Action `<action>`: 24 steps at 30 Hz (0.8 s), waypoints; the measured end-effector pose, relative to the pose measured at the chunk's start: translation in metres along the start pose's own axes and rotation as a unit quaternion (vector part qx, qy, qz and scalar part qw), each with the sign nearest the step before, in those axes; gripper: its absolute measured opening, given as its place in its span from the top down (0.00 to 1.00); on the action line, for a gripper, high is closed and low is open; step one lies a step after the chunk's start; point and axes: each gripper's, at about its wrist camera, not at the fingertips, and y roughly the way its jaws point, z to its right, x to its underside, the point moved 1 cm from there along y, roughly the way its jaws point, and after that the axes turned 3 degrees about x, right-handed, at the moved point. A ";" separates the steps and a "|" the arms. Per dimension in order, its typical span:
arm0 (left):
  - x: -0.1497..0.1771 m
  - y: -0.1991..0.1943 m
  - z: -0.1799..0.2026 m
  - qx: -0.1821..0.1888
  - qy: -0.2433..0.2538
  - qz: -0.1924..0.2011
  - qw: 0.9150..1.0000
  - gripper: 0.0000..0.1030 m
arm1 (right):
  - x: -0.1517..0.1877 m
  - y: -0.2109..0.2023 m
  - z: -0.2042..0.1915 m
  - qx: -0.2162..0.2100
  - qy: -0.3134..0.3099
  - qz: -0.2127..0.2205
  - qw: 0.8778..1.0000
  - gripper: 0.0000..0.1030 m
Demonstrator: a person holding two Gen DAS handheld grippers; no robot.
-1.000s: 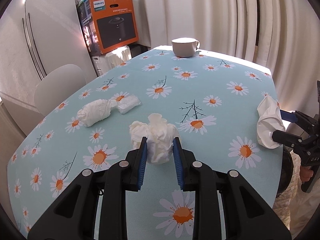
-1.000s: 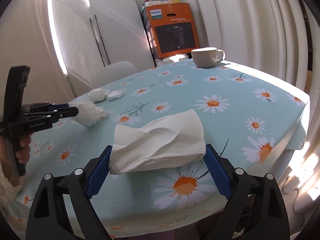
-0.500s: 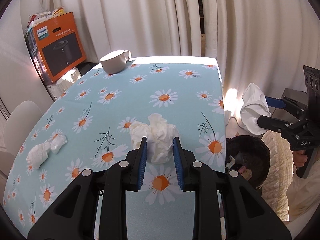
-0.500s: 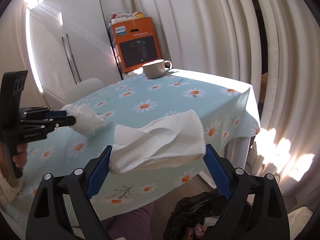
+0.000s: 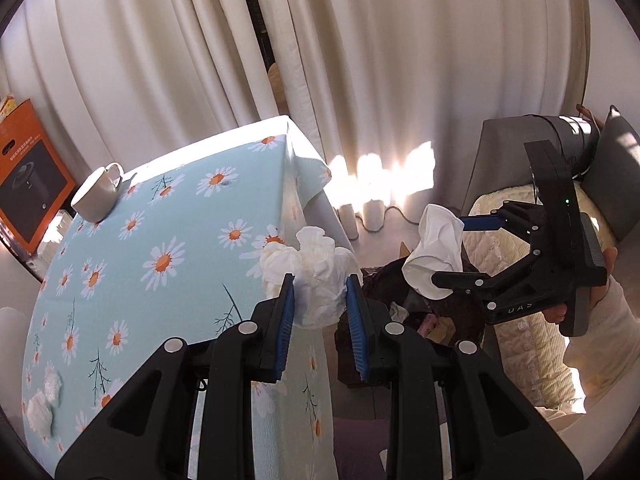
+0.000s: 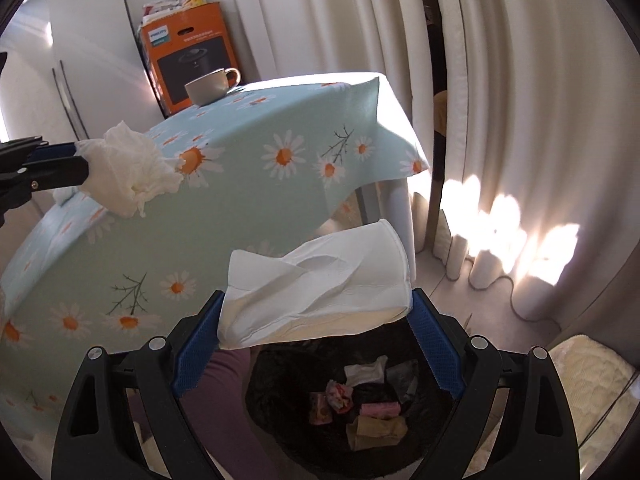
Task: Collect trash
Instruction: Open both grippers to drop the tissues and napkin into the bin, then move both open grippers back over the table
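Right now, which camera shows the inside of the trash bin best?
The right wrist view: it looks straight down into the trash bin, showing wrappers and paper under the held tissue. The left wrist view catches only a dark sliver of it behind both grippers.

Both grippers swing off the worktop toward the bin

The left gripper (image 5: 320,300) now carries its crumpled tissue (image 5: 310,268) past the worktop (image 5: 168,240) edge instead of above the cloth. The right gripper (image 6: 316,328) carries its flattened paper cup (image 6: 316,288) over the black-lined trash bin (image 6: 276,396), which a second ago was out of sight.
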 end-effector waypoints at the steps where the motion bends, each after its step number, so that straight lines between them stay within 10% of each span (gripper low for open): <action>1: -0.002 0.004 0.006 0.003 0.009 -0.003 1.000 0.74 | 0.006 0.002 0.004 -0.003 0.004 -0.004 1.000 0.17; 5: -0.008 0.017 0.024 0.026 0.030 -0.015 0.999 0.57 | 0.025 0.012 0.010 -0.005 0.016 -0.030 0.999 0.16; 7: -0.009 0.017 0.028 0.017 0.038 0.003 0.999 0.08 | 0.032 0.019 0.013 -0.002 0.021 -0.046 0.999 0.13; 24: 0.052 -0.034 -0.063 -0.075 -0.101 -0.006 0.992 0.06 | 0.031 0.045 0.017 -0.039 0.062 -0.068 0.995 0.12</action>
